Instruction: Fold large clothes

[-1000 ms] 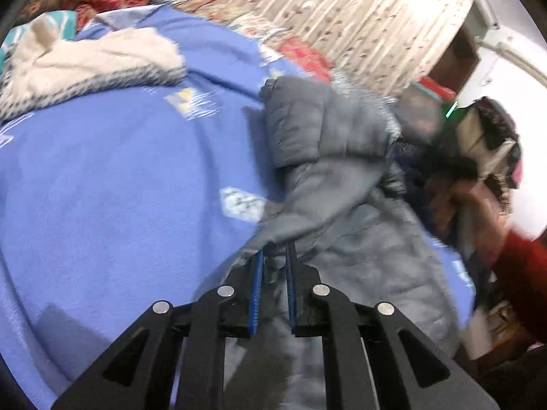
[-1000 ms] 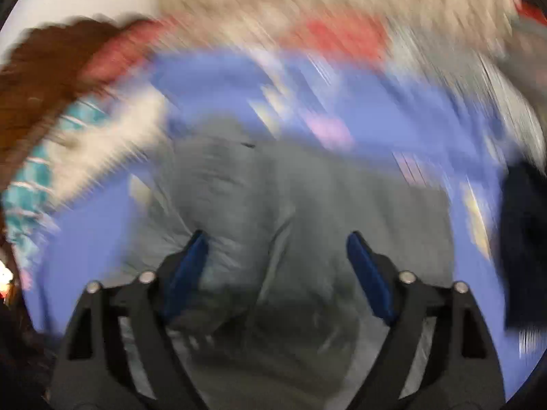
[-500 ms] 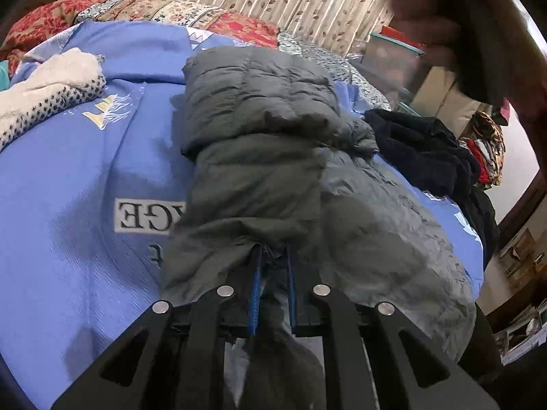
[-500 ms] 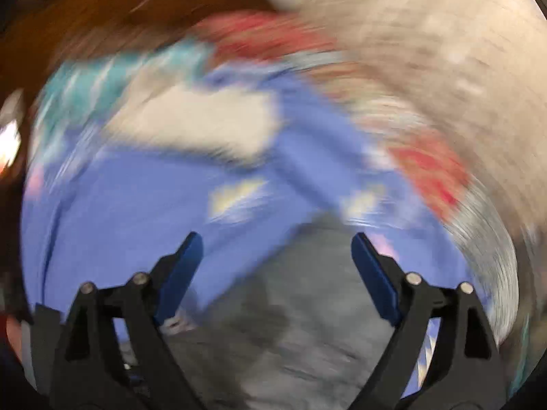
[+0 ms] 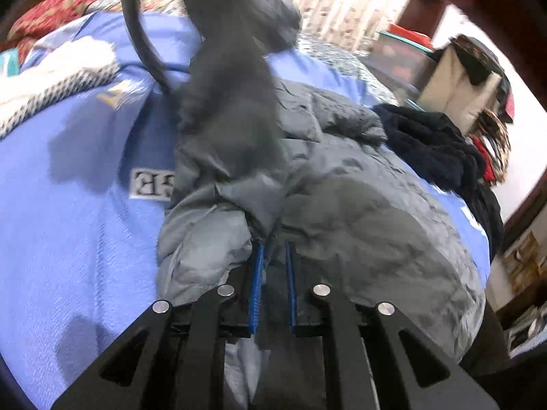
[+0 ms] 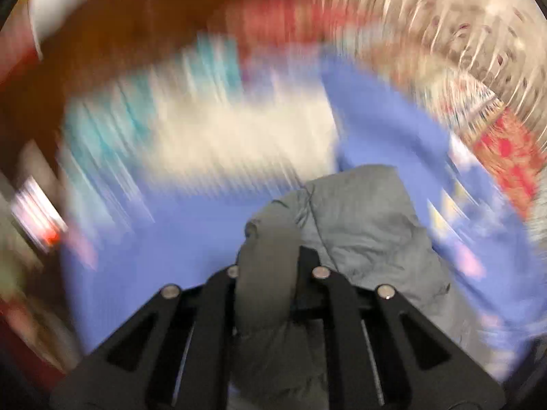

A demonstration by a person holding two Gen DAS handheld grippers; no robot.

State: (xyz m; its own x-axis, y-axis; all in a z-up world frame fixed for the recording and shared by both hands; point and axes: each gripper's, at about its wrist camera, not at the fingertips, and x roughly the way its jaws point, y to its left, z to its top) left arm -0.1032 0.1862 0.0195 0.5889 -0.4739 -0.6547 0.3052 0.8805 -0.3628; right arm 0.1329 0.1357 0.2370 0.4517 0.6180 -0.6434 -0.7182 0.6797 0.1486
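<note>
since half a second ago our right gripper (image 6: pixel 268 266) has gone from wide open over the bed to clamped on a fold of the grey puffer jacket (image 5: pixel 342 184), and in the left wrist view a dark length of the jacket now hangs lifted above the rest. our left gripper (image 5: pixel 273 273) is pinched on the near hem, blue pads (image 5: pixel 257 273) nearly together with fabric between them. the jacket lies bunched on the blue blanket (image 5: pixel 68 205), just beside a dark navy garment (image 5: pixel 434 143) on one side and well apart from the cream knit (image 5: pixel 61 68) on the other. right wrist view is heavily blurred beyond the jacket, so we cannot read the background there.

handling judgement: light, soft, padded, with a slick shell; it likely springs back and slides out of a shallow pinch. we would take it at hems, cuffs or seams, where layers are thick, and press folds flat.
</note>
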